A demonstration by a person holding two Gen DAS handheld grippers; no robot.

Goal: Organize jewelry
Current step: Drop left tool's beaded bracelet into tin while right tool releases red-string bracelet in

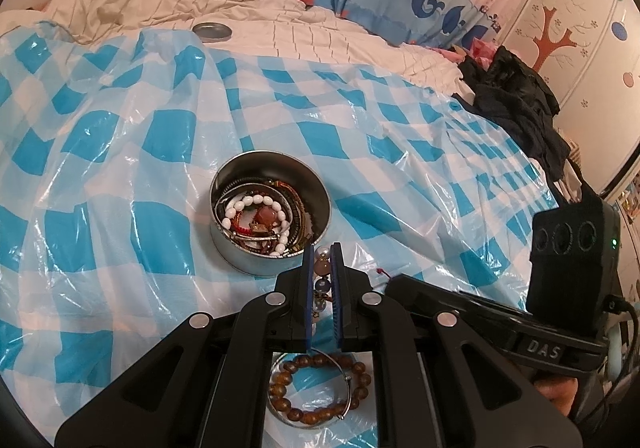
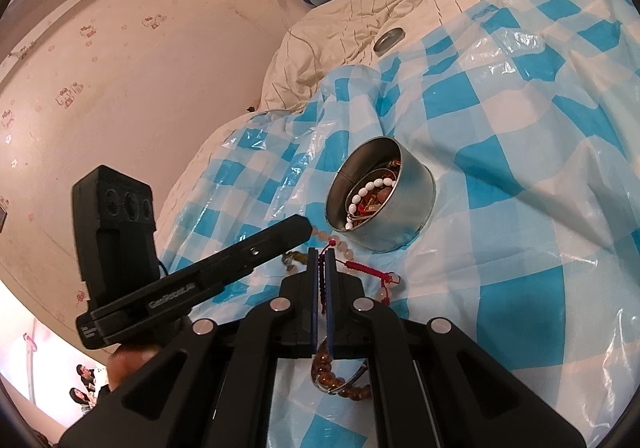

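A beaded bracelet [image 1: 323,280] is pinched by the left gripper [image 1: 322,248], just beside the round tin [image 1: 270,222] of jewelry on the bed's checked plastic sheet [image 1: 120,152]; its red cord [image 2: 362,268] is clamped by the right gripper [image 2: 321,253]; a brown bead bracelet [image 1: 316,388] lies nearer.

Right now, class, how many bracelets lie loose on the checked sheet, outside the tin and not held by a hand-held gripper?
2: a brown bead bracelet and a thin silver bangle crossing it, both on the checked sheet beneath the grippers. Others may be hidden.
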